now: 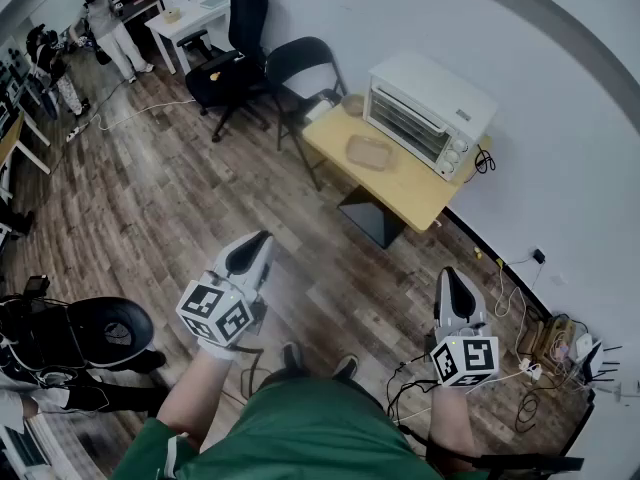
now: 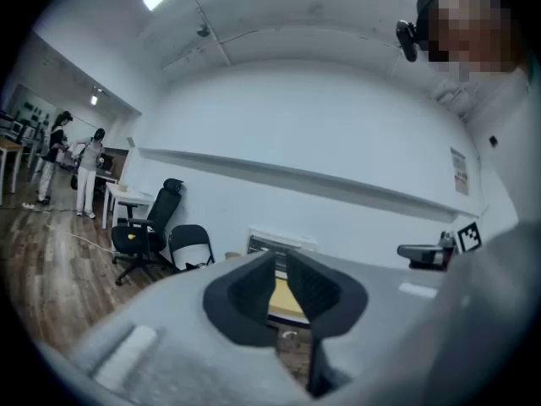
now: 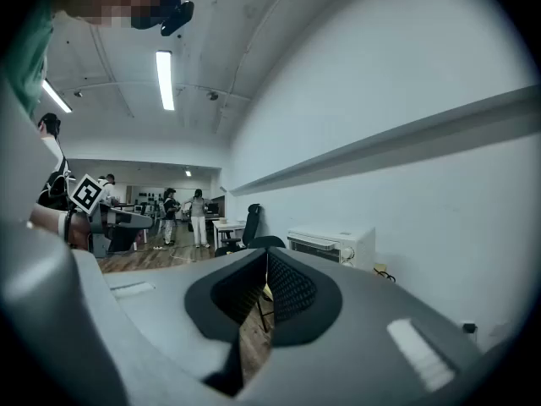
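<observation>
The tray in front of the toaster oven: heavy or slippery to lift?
The tray looks shallow and thin-walled, so probably light. Its low rim may offer little to grip. Lying flat on the table, it should slide rather than tip.

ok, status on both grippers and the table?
Left gripper empty, jaws slightly apart; right gripper empty, jaws together. Both above the floor, short of the table with oven and dish. Black chair at the table's far side.
</observation>
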The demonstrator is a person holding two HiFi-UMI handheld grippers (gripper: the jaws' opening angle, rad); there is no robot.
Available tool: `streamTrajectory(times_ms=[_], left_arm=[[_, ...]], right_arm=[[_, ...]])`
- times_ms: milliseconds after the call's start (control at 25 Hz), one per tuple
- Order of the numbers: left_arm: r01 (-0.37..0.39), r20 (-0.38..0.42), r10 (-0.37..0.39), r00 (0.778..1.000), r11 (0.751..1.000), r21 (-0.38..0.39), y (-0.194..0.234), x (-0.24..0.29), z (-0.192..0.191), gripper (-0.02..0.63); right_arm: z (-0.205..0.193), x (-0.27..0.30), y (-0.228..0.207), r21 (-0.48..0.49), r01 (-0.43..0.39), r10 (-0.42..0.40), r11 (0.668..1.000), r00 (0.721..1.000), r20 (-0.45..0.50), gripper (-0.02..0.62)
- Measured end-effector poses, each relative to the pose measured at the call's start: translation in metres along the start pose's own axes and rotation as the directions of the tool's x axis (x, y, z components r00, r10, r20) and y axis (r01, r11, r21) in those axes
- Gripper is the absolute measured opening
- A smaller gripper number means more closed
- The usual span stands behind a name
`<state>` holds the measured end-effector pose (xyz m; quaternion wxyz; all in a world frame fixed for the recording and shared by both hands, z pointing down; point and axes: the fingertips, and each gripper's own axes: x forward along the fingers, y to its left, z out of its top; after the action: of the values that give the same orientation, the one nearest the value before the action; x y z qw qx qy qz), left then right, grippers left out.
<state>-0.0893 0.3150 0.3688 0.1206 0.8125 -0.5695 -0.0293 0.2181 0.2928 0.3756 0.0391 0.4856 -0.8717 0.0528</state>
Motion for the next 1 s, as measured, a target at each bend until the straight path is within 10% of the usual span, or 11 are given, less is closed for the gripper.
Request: streamTrajectory(times_ms=[1000], left_arm=[[0.065, 0.029, -0.064, 0.998, 0.997, -0.047, 0.085, -0.030, 0.021, 0.057]], right_arm=[[0.013, 0.029, 0.058, 0.074, 0.100, -0.101, 0.992, 0.995, 0.009, 0.046]])
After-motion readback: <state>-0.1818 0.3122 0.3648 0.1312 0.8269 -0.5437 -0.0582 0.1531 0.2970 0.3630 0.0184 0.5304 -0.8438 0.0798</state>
